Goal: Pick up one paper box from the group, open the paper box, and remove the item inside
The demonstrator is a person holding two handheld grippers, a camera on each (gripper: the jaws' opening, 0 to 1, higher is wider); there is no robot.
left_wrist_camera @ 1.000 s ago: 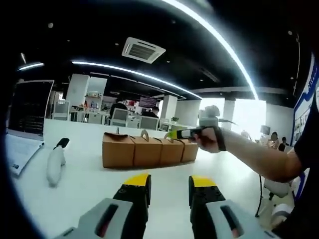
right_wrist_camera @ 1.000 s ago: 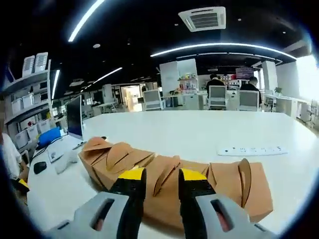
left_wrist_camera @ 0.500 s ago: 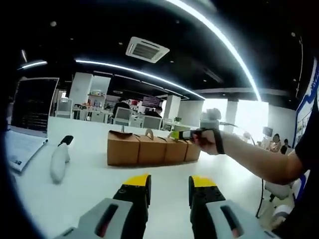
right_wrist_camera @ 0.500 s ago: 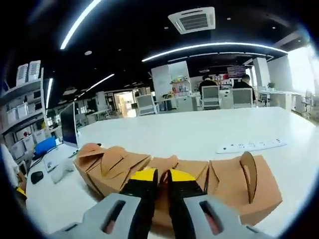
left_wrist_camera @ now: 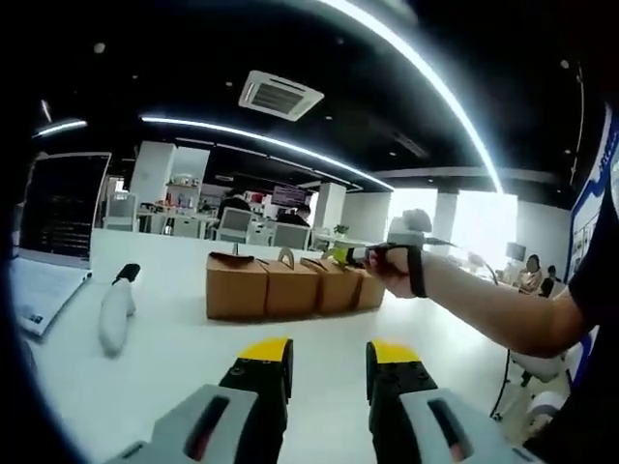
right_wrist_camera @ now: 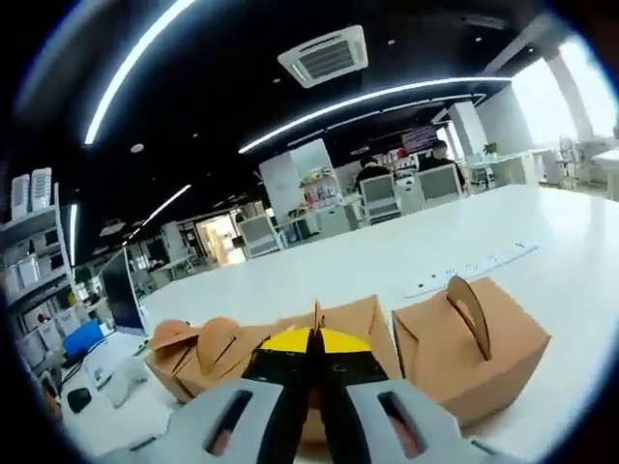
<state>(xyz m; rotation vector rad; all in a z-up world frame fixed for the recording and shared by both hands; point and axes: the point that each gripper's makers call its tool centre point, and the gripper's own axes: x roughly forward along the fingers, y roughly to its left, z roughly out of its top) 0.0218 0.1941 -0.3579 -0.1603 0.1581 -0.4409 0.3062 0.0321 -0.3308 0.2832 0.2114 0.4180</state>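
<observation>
My right tongs (right_wrist_camera: 311, 340) are pinched closed on the handle tab of one paper box (right_wrist_camera: 338, 333) in the row of brown boxes (left_wrist_camera: 290, 285) on the white bench (left_wrist_camera: 174, 353), so I judge the pick-up is only at the grasp stage. My left tongs (left_wrist_camera: 329, 356) wait open and empty, near the bench's front, well apart from the row; lifting the box, opening it and removing the item all look left to do

The paper boxes (right_wrist_camera: 464, 343) look like matt brown cardboard, the table (left_wrist_camera: 174, 358) a smooth, faintly glossy white, and the right gripper (right_wrist_camera: 311, 340), at six o'clock, grey and yellow plastic.
</observation>
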